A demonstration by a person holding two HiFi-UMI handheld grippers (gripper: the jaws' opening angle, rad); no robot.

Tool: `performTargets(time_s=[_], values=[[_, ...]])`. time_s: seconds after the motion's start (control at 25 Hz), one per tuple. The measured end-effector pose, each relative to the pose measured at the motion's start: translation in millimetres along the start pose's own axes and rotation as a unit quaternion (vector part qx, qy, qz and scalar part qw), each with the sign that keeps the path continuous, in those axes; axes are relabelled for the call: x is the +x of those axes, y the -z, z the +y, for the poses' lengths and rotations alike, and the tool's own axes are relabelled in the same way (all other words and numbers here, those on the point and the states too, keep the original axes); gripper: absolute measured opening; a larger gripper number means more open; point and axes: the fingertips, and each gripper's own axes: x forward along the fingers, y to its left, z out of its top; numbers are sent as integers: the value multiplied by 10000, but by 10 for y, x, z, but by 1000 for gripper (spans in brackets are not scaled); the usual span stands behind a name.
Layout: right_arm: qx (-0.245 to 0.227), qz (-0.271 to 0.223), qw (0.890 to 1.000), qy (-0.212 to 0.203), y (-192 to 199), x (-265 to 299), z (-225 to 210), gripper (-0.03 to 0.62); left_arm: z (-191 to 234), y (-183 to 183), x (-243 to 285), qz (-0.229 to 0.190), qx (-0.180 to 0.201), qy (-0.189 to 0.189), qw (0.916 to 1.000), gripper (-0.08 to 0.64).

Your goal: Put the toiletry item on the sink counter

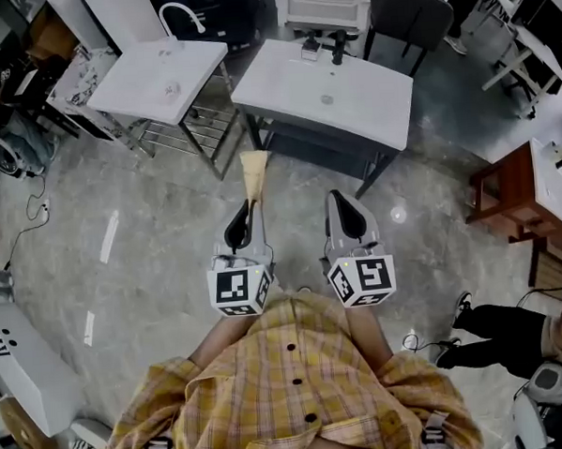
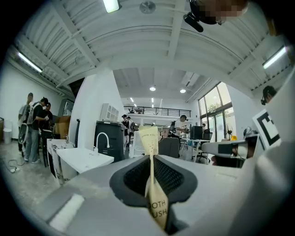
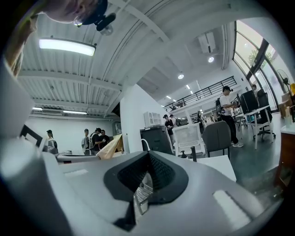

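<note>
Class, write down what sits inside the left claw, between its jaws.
A tan paper toothbrush packet is pinched in the left claw, its top end sticking out ahead. Its lower end is buried within the grip, and the paper hides its contents.

Pairs mostly, singles otherwise.
Two white rectangular sink counters, left counter (image 1: 166, 84) and right counter (image 1: 350, 103); two grey marker-cubed tools, left gripper (image 1: 249, 206) and right gripper (image 1: 340, 197); one tan paper toothbrush packet (image 1: 253, 176); one dark office chair (image 1: 409, 15).
</note>
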Motion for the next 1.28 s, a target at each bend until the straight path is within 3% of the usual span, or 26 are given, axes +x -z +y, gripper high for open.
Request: performTargets(time_s=[0.36,0.64,0.88,1.28], values=[[37,327,9992,-247,233,113,-53,0,-33,152,59,82,1,-132,9999,29],[-98,419,9989,-194,375,563,-146,0,281,326,470,132,-82,-176,9997,29],[-42,492,9986,-182,487,1262,-252,0,639,354,1059,230,-55,-92,9997,29],[-128,569,9983,-1,235,2757,-218,0,1545,-85,2265,270,-55,269,9993,29]])
